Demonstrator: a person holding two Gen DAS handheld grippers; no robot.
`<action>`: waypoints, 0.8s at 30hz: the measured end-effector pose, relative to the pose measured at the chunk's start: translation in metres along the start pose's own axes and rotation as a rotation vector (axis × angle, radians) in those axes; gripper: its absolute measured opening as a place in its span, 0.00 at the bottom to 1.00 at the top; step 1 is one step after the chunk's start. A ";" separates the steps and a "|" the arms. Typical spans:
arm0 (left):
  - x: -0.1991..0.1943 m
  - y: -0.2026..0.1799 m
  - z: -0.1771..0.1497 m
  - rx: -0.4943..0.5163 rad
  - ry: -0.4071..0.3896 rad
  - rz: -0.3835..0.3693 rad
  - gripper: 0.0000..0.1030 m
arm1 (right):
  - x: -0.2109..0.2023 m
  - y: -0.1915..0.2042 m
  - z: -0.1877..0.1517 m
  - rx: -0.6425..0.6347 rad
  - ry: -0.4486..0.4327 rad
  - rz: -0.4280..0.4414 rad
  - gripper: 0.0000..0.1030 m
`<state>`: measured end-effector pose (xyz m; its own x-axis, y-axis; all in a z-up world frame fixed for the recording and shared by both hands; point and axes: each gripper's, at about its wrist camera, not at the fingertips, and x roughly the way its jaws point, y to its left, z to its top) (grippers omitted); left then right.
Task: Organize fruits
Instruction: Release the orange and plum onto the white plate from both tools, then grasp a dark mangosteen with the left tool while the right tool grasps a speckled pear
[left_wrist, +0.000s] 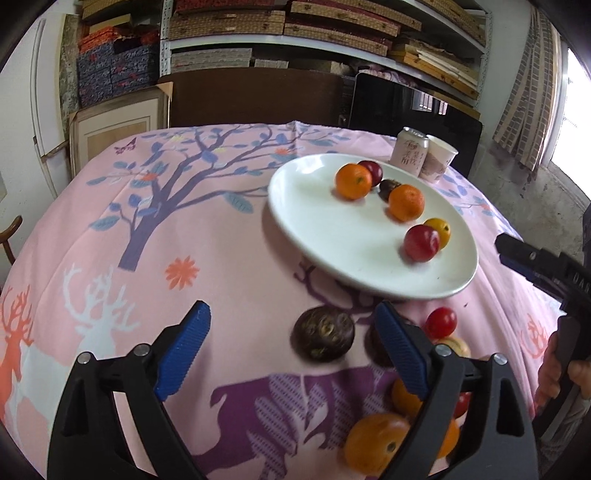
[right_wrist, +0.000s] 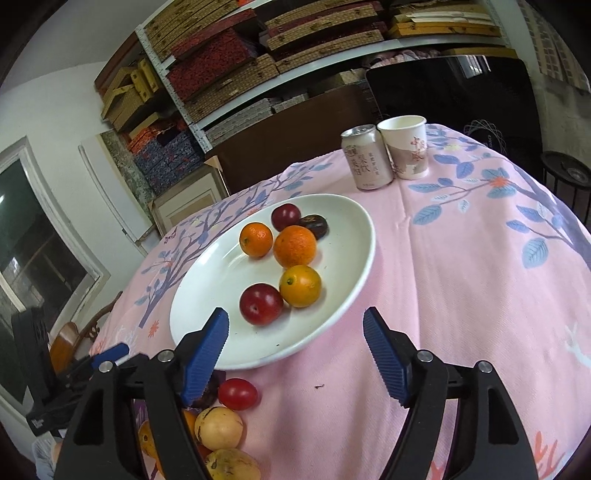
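A white plate (left_wrist: 317, 229) (right_wrist: 207, 291) on the pink cloth holds several fruits: oranges (left_wrist: 353, 181) (right_wrist: 294, 246), red plums (left_wrist: 421, 243) (right_wrist: 260, 303) and a dark passion fruit (right_wrist: 314, 226). Loose fruits lie in front of the plate: a dark passion fruit (left_wrist: 322, 338), a cherry tomato (left_wrist: 440, 322) (right_wrist: 237, 393), an orange (left_wrist: 376, 441) and yellow fruits (right_wrist: 218, 427). My left gripper (left_wrist: 295, 347) is open, with the dark passion fruit between its fingers. My right gripper (right_wrist: 295, 350) is open and empty over the plate's near rim; it also shows in the left wrist view (left_wrist: 524, 258).
A pink drink can (right_wrist: 366, 157) (left_wrist: 409, 150) and a paper cup (right_wrist: 405, 146) (left_wrist: 439, 158) stand behind the plate. Shelves of boxes and a dark screen sit beyond the table's far edge. A wooden chair (right_wrist: 74, 336) is at the left.
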<state>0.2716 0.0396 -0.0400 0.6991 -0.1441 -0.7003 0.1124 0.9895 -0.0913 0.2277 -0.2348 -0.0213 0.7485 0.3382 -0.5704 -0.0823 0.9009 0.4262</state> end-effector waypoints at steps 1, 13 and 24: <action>-0.001 0.002 -0.003 0.001 0.004 0.008 0.86 | -0.001 -0.004 0.000 0.017 0.000 0.002 0.75; 0.019 -0.011 -0.009 0.089 0.035 0.101 0.86 | -0.003 -0.007 -0.004 0.052 0.015 0.008 0.79; 0.046 -0.002 -0.006 0.069 0.150 0.095 0.93 | 0.001 -0.009 -0.004 0.050 0.026 -0.002 0.80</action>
<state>0.2994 0.0311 -0.0761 0.5966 -0.0410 -0.8015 0.1027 0.9944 0.0256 0.2264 -0.2413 -0.0284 0.7315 0.3437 -0.5888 -0.0472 0.8871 0.4592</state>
